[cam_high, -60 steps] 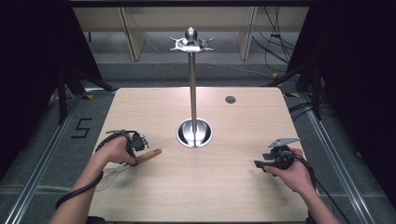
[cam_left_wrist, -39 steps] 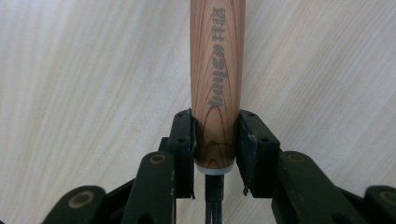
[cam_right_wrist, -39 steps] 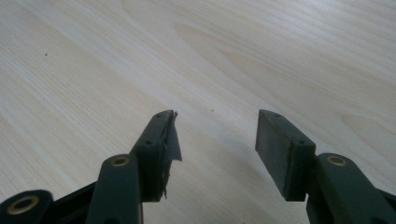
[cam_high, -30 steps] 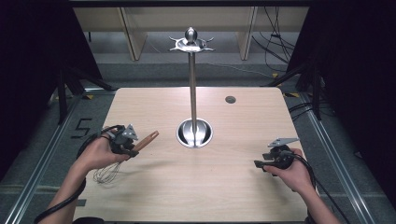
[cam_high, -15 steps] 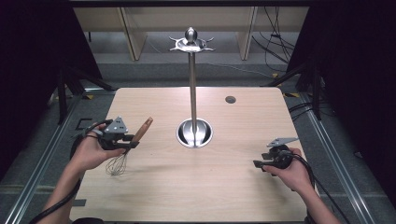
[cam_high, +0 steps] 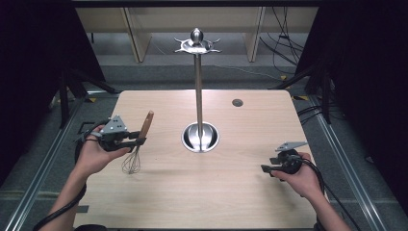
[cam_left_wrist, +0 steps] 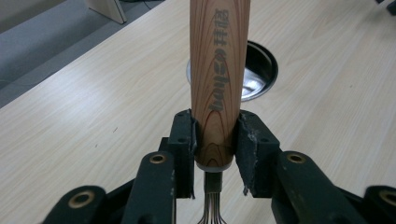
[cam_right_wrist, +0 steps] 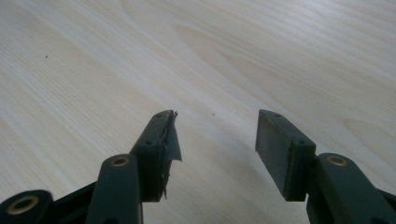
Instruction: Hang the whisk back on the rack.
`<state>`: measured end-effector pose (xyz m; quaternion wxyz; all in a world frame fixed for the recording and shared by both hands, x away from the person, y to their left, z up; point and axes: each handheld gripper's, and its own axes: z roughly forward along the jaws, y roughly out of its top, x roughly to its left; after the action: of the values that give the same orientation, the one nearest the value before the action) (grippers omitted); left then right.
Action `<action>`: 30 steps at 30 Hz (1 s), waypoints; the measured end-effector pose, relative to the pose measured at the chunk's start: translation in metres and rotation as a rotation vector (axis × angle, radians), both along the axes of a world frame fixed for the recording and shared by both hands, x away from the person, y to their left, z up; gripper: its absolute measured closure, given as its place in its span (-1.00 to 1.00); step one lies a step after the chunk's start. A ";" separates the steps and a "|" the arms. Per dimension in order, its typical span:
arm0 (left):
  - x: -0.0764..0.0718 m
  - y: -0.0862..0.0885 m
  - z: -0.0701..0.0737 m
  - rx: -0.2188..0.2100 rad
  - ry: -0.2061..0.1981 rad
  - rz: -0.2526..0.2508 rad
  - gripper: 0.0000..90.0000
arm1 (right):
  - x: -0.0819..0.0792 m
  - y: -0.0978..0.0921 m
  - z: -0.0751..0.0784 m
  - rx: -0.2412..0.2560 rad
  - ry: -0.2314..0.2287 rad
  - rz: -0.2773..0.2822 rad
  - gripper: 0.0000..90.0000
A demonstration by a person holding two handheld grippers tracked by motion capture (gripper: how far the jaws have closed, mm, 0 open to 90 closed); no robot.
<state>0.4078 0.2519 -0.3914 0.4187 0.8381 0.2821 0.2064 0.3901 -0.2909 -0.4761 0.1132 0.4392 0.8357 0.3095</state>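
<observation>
Left gripper [cam_left_wrist: 215, 140] with both black jaws closed against the lower end of a whisk's wooden handle [cam_left_wrist: 218, 74]. The handle rises straight up between the jaws and carries printed lettering along its right side. Below the jaws, thin metal wires [cam_left_wrist: 212, 212] emerge from the handle's collar. Ahead of the gripper, behind the handle, a round polished metal base [cam_left_wrist: 259, 70] rests on the light wooden table [cam_left_wrist: 84, 107].

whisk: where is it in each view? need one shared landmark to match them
High view: whisk left of centre, upright in the left claw, wires down.
Left gripper view: wooden handle centre, clamped between the jaws.
Right gripper view: not in it.
Shared landmark: steel stand base, behind the handle.
</observation>
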 end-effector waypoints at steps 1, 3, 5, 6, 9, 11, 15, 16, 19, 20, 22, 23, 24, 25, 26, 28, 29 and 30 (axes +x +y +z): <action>0.000 -0.001 0.000 -0.034 0.001 0.010 0.52 | 0.000 0.000 0.000 0.000 -0.001 0.000 0.06; 0.000 -0.002 0.000 -0.057 -0.009 0.025 0.52 | 0.000 0.000 0.000 0.001 -0.004 0.000 0.06; 0.000 -0.002 0.001 -0.082 -0.010 0.019 0.52 | -0.001 0.001 -0.001 0.027 -0.005 -0.016 0.06; 0.001 -0.002 0.001 -0.085 -0.018 0.018 0.52 | -0.001 0.001 0.000 0.020 0.003 -0.015 0.06; 0.000 -0.004 0.000 -0.085 -0.016 0.030 0.52 | 0.000 0.000 0.000 0.005 -0.005 -0.003 0.06; 0.001 -0.004 0.000 -0.093 -0.017 0.018 0.52 | 0.000 0.000 0.000 0.004 -0.005 -0.002 0.06; 0.002 -0.004 0.001 -0.087 -0.023 0.013 0.52 | 0.000 0.000 0.000 0.004 -0.005 -0.002 0.06; 0.001 -0.006 0.001 -0.109 -0.025 0.021 0.52 | 0.000 0.000 0.000 0.005 -0.006 -0.002 0.06; 0.001 -0.007 0.004 -0.126 -0.039 0.022 0.52 | 0.000 0.000 0.000 0.006 -0.004 -0.003 0.06; 0.001 -0.007 0.005 -0.140 -0.043 0.019 0.52 | 0.000 0.001 0.000 0.006 -0.003 -0.003 0.06; 0.000 -0.007 0.007 -0.149 -0.052 0.018 0.52 | 0.000 0.000 0.000 0.004 -0.007 -0.003 0.06; 0.000 -0.007 0.009 -0.147 -0.058 0.018 0.52 | 0.000 0.000 0.000 0.004 -0.007 -0.003 0.06; 0.000 -0.008 0.009 -0.154 -0.061 0.015 0.52 | 0.000 0.000 0.000 0.004 -0.007 -0.003 0.06; 0.000 -0.008 0.010 -0.153 -0.068 0.020 0.52 | 0.000 0.000 0.000 0.005 -0.007 -0.004 0.06; 0.000 -0.008 0.011 -0.154 -0.070 0.018 0.52 | 0.000 0.001 0.000 0.006 -0.006 -0.004 0.06; 0.001 -0.008 0.012 -0.163 -0.070 0.013 0.52 | 0.000 0.001 0.000 0.008 -0.004 -0.005 0.06; 0.001 -0.009 0.012 -0.164 -0.072 0.013 0.52 | -0.001 0.001 0.000 0.010 0.007 -0.010 0.06; 0.002 -0.009 0.013 -0.165 -0.073 0.010 0.52 | -0.001 0.001 0.000 0.010 0.010 -0.012 0.06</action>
<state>0.4094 0.2427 -0.3784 0.4953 0.7912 0.2869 0.2152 0.3894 -0.2896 -0.4758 0.1086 0.4464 0.8320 0.3110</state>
